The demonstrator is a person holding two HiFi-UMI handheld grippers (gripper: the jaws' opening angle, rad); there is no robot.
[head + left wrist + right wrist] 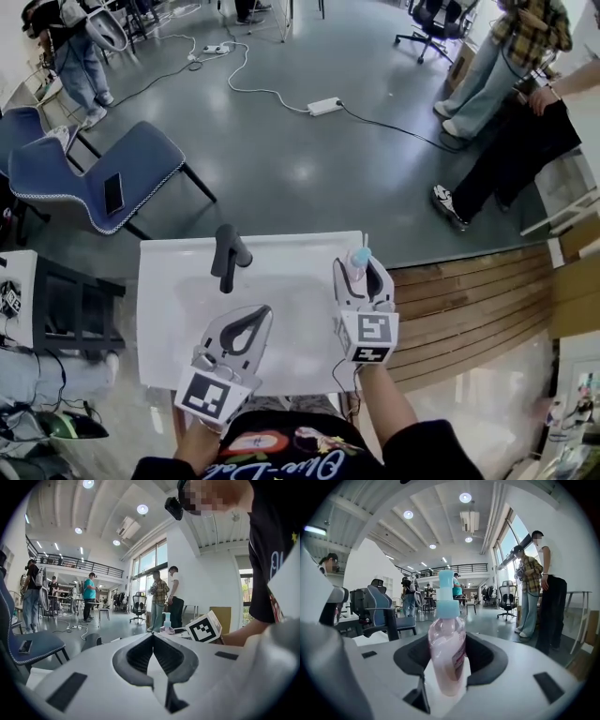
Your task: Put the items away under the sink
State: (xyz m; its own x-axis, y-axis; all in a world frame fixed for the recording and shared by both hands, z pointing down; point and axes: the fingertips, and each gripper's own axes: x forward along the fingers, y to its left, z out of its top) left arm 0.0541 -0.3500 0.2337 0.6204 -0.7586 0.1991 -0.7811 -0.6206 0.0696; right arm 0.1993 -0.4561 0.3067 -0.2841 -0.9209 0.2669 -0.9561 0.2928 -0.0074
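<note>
Looking steeply down on a white sink top (178,291) with a black faucet (228,255). Pinched upright in the jaws of the right hand-held gripper (361,274), at the top's right edge: a pink pump bottle (447,653) with a pale blue cap. Gripped round the body, probably to stop it tipping while carried. At lower left, the left hand-held gripper (262,313), jaws pressed together on nothing, perhaps free for opening a cupboard below. Bottle not yet stowed under the sink.
</note>
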